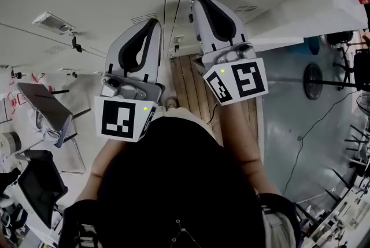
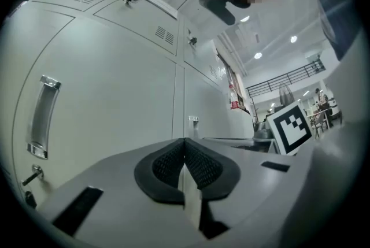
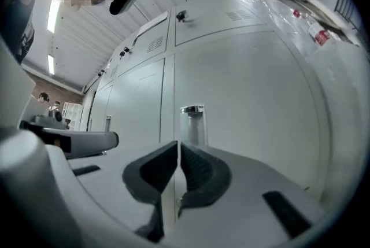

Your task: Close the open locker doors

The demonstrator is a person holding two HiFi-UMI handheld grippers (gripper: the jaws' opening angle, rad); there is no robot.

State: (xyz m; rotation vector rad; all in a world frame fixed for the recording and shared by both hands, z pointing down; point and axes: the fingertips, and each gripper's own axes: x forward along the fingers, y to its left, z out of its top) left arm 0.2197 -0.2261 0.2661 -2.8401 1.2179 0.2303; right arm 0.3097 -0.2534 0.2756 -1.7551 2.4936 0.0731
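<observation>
Body: we look down over a dark torso (image 1: 179,183), with both forearms (image 1: 240,137) held forward.
Cubes: a marker cube (image 1: 124,118) rides on each gripper, nearest to us.
Left gripper (image 2: 185,144): we see its jaws clenched, pad tips touching, with nothing between them.
Right gripper (image 3: 178,147): its jaws are drawn almost together, with only a thin slit between the tips and nothing in it. It sits just beside the other gripper and reaches a little nearer the lockers.
Floor: a strip of boards (image 1: 193,82) shows between the two grippers, with grey floor (image 1: 289,108) to its right.
Locker doors (image 3: 243,96): they stand straight ahead of both grippers, apart from the jaws. Every door we can see lies flush with its neighbours.
Right handle (image 3: 192,121): it is upright on the door just right of a seam, directly beyond the right jaws and untouched.
Left handle (image 2: 43,117): it is upright near the left edge of its door, with a small latch (image 2: 33,173) below it.
Vents (image 2: 165,36): these are slotted, in the smaller doors above.
White panel (image 1: 306,15): it lies right of the lockers. The head view is too warped for us to tell a wall from an open door.
Far room: ceiling lamps (image 2: 257,56) and a railing (image 2: 289,76) show well beyond the row.
</observation>
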